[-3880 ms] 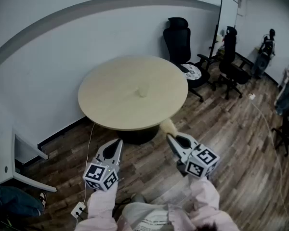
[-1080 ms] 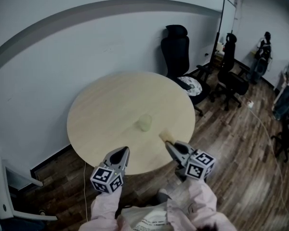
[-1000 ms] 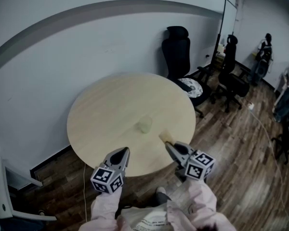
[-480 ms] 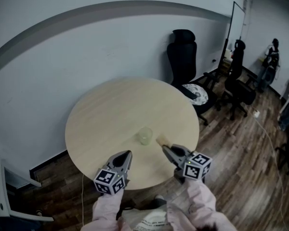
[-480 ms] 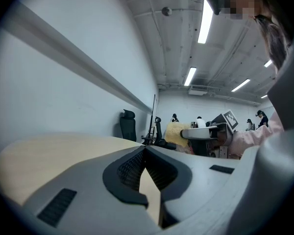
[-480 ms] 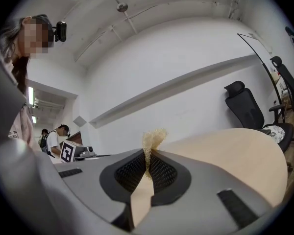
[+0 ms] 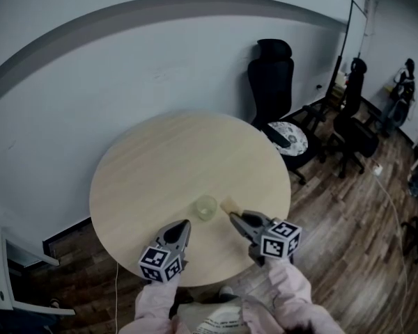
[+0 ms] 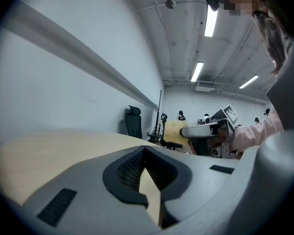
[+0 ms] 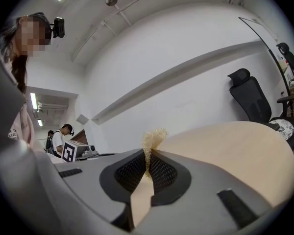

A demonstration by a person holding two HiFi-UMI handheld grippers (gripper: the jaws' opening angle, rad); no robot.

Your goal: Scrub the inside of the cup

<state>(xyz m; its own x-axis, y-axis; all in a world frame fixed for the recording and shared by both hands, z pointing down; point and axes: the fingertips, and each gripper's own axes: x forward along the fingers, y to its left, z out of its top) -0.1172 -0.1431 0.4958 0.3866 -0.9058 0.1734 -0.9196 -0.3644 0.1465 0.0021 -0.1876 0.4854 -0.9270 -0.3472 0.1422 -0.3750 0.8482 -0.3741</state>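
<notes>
A small pale translucent cup (image 7: 206,207) stands upright on the round light-wood table (image 7: 160,158), near its front edge. My right gripper (image 7: 233,216) is shut on a yellow sponge (image 7: 229,205), which pokes out of its tips just right of the cup. In the right gripper view the sponge (image 9: 153,138) is pinched between the jaws of the right gripper (image 9: 148,155). My left gripper (image 7: 184,223) hovers over the table edge, below and left of the cup, shut and empty. The left gripper view shows its tips (image 8: 145,150) closed, with the sponge (image 8: 175,132) beyond; the cup is hidden there.
A tall black office chair (image 7: 275,75) stands behind the table at the right, with more chairs (image 7: 352,117) further right on the wood floor (image 7: 348,228). A white wall curves behind the table. A white frame (image 7: 3,277) stands at the far left.
Both grippers have come forward from over the floor to over the table's near edge. The cup now lies just ahead of their tips. The sponge stays held.
</notes>
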